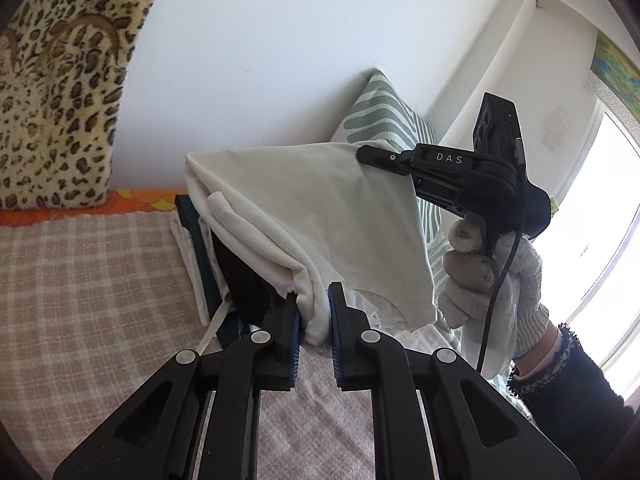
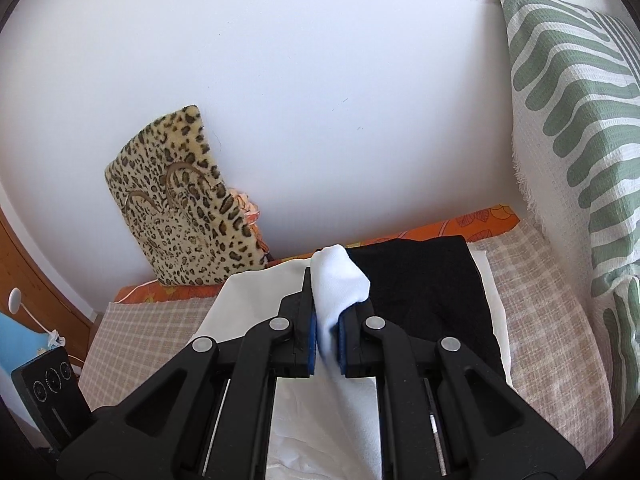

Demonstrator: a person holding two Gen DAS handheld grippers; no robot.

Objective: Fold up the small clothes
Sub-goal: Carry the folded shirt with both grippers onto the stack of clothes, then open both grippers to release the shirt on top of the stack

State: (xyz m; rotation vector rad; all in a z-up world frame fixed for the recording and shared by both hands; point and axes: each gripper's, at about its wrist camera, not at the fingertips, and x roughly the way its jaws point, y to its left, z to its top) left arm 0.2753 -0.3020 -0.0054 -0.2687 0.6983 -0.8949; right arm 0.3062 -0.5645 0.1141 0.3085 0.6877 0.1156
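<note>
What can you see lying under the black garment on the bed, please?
A white cloth shows beneath the black garment, jutting out along its right edge, over the checked bedspread. Whether more lies under the black garment is hidden.

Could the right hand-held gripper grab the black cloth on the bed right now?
Probably not: the right hand-held gripper is shut on the white garment, so it is busy, though the black cloth lies uncovered just beyond.

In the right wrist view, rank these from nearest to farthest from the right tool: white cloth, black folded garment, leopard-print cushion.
1. White cloth: pinched in the right tool.
2. Black folded garment: just beyond, to the right, on the bed.
3. Leopard-print plush cushion: farthest, leaning on the wall, upper left.
</note>
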